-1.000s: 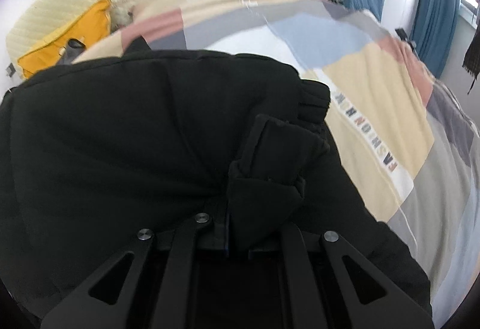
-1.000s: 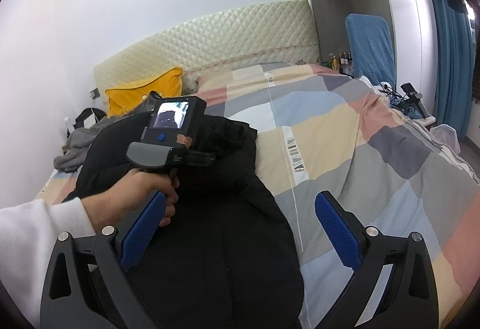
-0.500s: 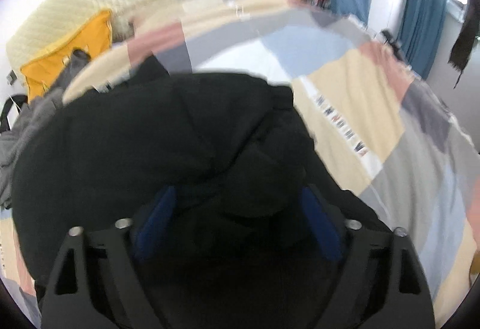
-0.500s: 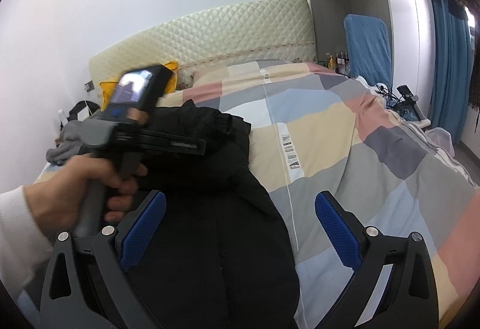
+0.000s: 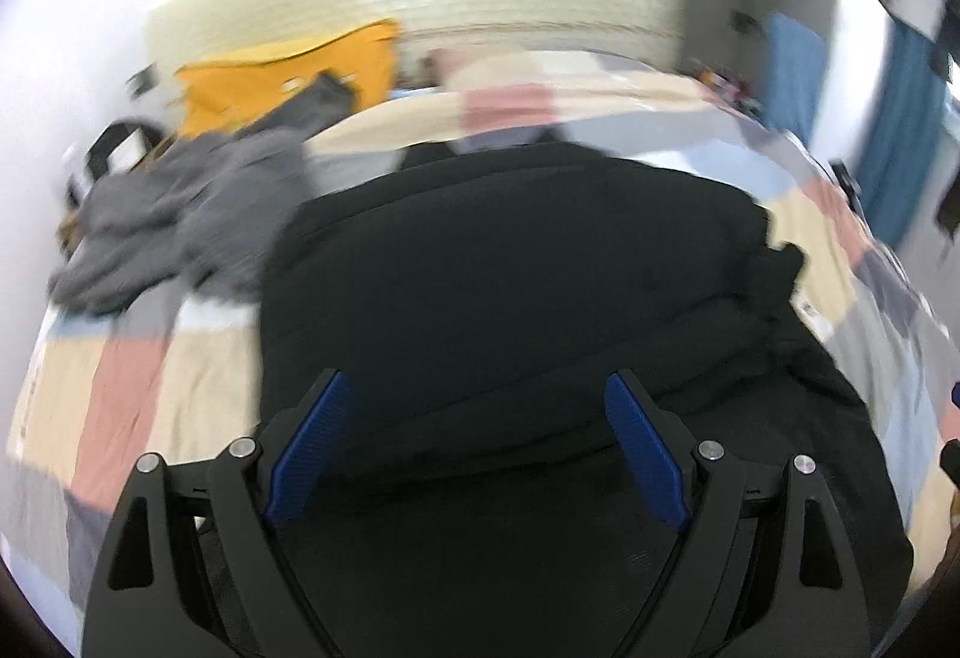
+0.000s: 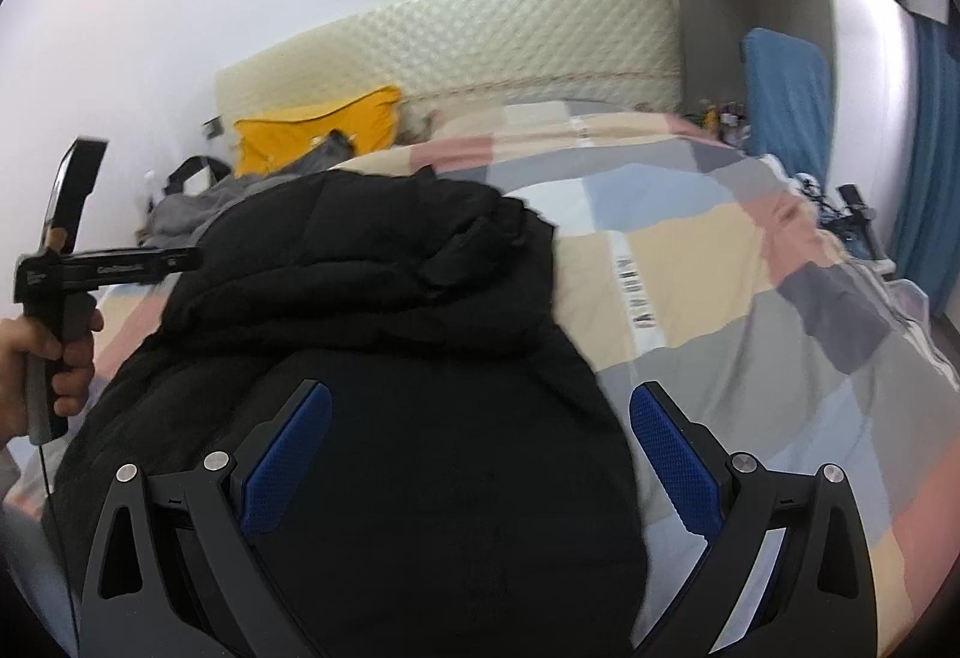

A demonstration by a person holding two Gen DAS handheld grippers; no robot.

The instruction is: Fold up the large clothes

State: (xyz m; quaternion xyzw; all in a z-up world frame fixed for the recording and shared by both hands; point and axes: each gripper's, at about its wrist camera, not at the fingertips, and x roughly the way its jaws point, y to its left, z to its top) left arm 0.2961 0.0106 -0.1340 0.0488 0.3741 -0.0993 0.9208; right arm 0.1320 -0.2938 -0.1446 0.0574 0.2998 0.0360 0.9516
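Two views, and the left wrist one comes first: your left gripper has its blue pads spread wide with nothing pinched between them, hanging over the black coat, which lies in a thick bundle across the middle of the bed, its far part doubled over the near part. A grey garment is heaped toward the bed's left edge, near the yellow pillow at the head. From the right wrist view, your right gripper is likewise released and empty above the coat's near end, and your left hand sits off by the left edge. You seem to be between folds. Next you'll likely need to pick an edge of the bundle, clamp both pads on it, and fold it across without dragging the layers underneath.
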